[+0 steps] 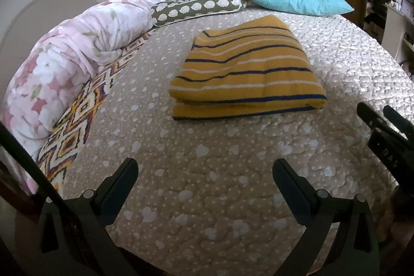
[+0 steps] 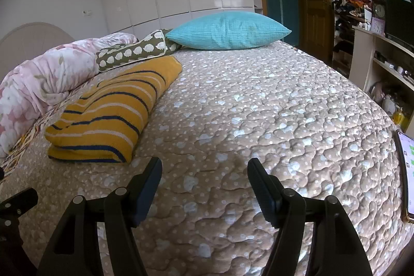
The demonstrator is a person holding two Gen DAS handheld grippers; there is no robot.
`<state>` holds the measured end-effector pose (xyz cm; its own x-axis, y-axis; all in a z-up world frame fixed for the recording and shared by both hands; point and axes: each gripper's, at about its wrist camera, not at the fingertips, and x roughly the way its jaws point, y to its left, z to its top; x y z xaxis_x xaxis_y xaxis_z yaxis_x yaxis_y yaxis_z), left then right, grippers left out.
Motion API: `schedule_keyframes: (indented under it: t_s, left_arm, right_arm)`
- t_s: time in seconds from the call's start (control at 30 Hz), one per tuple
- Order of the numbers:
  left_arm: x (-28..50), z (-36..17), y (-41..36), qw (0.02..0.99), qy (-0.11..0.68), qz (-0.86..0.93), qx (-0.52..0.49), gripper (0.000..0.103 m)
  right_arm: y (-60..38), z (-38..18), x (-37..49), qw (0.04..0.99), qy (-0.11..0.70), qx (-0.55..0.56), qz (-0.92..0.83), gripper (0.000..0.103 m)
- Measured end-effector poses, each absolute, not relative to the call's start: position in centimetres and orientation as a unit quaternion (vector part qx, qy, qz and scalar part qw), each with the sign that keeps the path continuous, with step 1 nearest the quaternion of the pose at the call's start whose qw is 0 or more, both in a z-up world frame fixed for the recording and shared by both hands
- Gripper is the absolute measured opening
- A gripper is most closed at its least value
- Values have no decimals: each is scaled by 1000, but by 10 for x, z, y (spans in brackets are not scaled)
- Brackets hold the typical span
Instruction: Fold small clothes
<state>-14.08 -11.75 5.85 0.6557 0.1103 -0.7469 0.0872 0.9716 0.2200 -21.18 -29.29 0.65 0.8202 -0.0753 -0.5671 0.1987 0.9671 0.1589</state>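
Two grippers hang above the bed (image 2: 258, 107), both tilted downward toward the quilted cover. The left gripper (image 1: 205, 170) has its dark fingers (image 1: 121, 185) spread wide and released, nothing between them, only the bedspread below. The right gripper (image 2: 204, 170) is likewise spread apart and empty, its flat black fingers (image 2: 264, 188) held over bare quilt; in the left wrist view it shows at the right edge (image 1: 383, 126).

The task's garment, a folded sweater (image 1: 245, 69), lies on the bed ahead of the left gripper and well apart from both. It is a thick knit in mustard yellow with thin navy and white stripes, folded into a neat rectangular stack with rounded edges. In the right wrist view it sits to the left of the right gripper's fingers.

The bedspread is beige, puffy, stitched in wavy shapes, with white dots. Along its far side lie a rumpled pink floral duvet (image 1: 64, 64), an olive patterned bolster (image 1: 199, 7) and a ribbed turquoise pillow (image 2: 227, 30). A phone (image 2: 406, 172) rests on the bed's right edge.
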Motion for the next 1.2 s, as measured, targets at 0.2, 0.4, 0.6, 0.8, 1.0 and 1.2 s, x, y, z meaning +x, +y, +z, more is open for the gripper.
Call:
schedule_keyframes:
  t_s: [0.2,0.4,0.6,0.8,1.0,1.2]
  left_arm:
    - [-140,55,-118,898,420,16,126,103]
    - [-141,54,-119,898,419,21,134,103]
    - [-140,53,-120,897,420,21,133,103]
    - [-140,51,-119,896,424,19,132,103]
    - [-139,51,-118,895,426,17,130,103]
    - [-139,51,-118,895,426,17,131,103]
  right_arm:
    - [-291,6,-212,949,291,98,-71,74]
    - [-291,6,-211,949,291,98,-70,74]
    - [-290,6,-211,949,291,96,-70,75]
    - [-289,5,-211,950,291,93,-69,75]
    - [-290,4,-210,949,293,93,-68,75]
    - [-289,3,-210,949,293,91,-67,76]
